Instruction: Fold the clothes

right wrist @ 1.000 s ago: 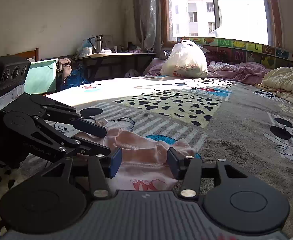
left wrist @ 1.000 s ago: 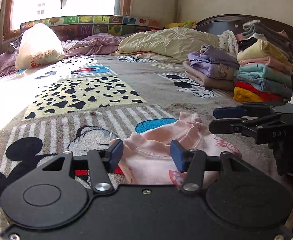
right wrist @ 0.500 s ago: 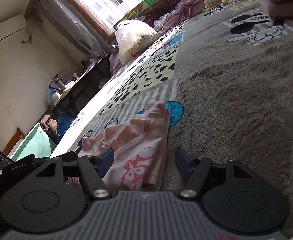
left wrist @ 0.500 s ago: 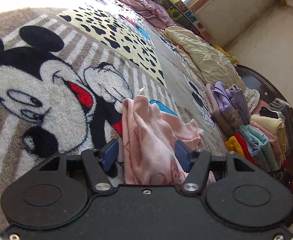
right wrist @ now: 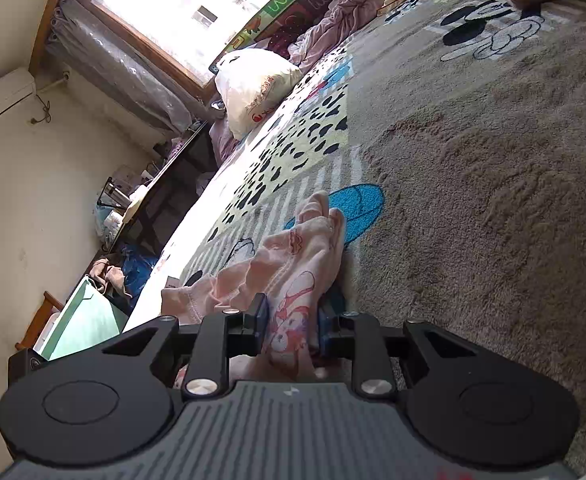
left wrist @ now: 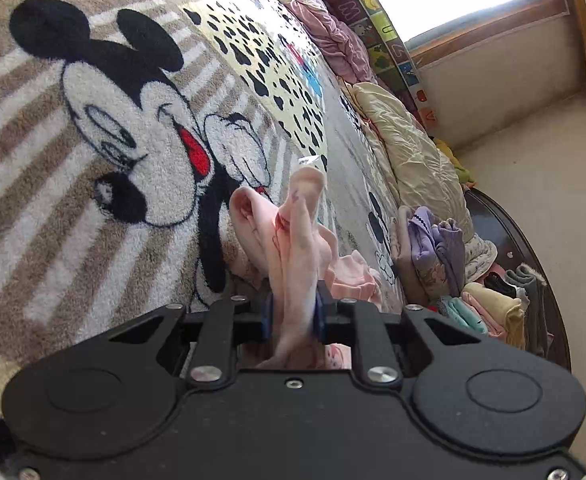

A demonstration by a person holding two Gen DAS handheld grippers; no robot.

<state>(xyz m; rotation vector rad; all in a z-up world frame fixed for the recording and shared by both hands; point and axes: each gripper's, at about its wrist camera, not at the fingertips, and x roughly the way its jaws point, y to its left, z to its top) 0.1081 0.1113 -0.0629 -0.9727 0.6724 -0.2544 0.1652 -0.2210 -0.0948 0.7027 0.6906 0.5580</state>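
Since a second ago both wrists have rolled hard, so the bed now runs tilted in both views, and both sets of tongs have gone from standing apart over the fabric to pinching it. Left gripper (left wrist: 293, 316): jaws closing, blue pads already pressing a bunched edge of the pink garment (left wrist: 297, 240). Right gripper (right wrist: 293, 326): same, jaws closing, pads pressing on the printed part of that garment (right wrist: 293, 280).

Garment location: crumpled on the cartoon blanket (left wrist: 93, 140), near side of the bed, rest of it trailing away from the pads onto the pile.

Progress: a stack of folded clothes (left wrist: 493, 300) sits by the headboard, so earlier items look done. This piece is at the start, I'd judge: gripped at two points, not yet spread flat, no fold made. Left to do: lift, shake out, lay flat, fold, stack. Can't tell which edge each side has.
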